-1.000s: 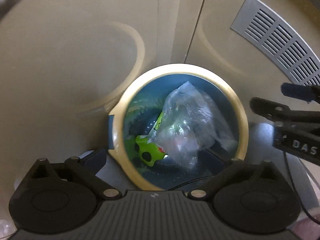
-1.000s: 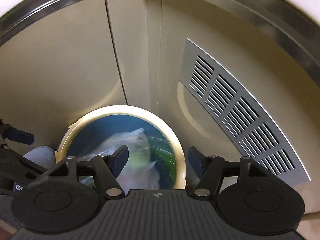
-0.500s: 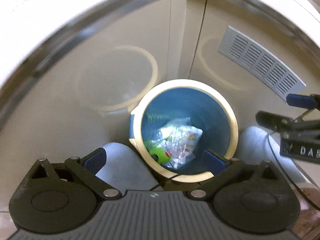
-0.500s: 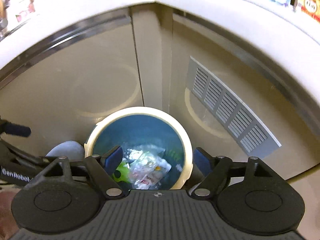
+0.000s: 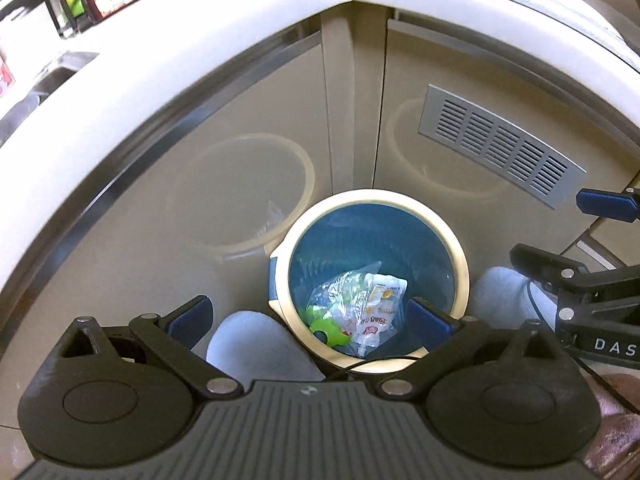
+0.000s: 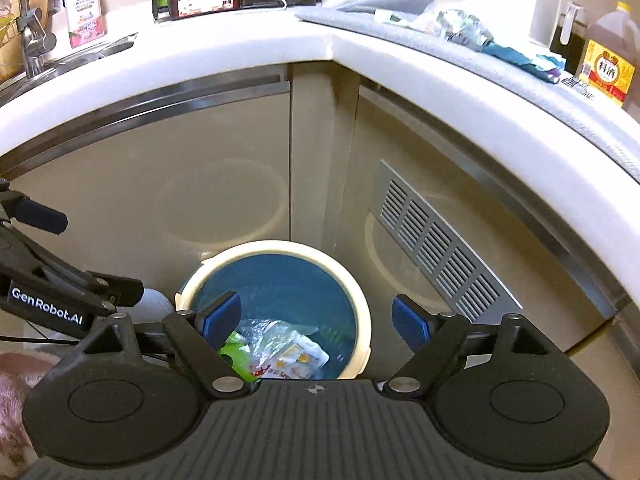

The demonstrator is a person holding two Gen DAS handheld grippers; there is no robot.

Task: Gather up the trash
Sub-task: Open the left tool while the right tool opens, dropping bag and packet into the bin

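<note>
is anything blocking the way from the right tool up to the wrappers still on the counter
Nothing visible does. The right tool is open and empty above the bin, its jaws having just been opening. The wrappers lie uncovered on the grey mat, near the countertop's front edge.

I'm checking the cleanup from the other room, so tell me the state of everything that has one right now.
Trash bin: upright, uncovered, partly filled.
Clear plastic bag: crumpled, inside bin.
Green wrapper: inside bin.
Left gripper: open, empty.
Right gripper: just been opening, empty.
Cabinet doors: closed.
Wrappers on counter: not yet collected.
</note>
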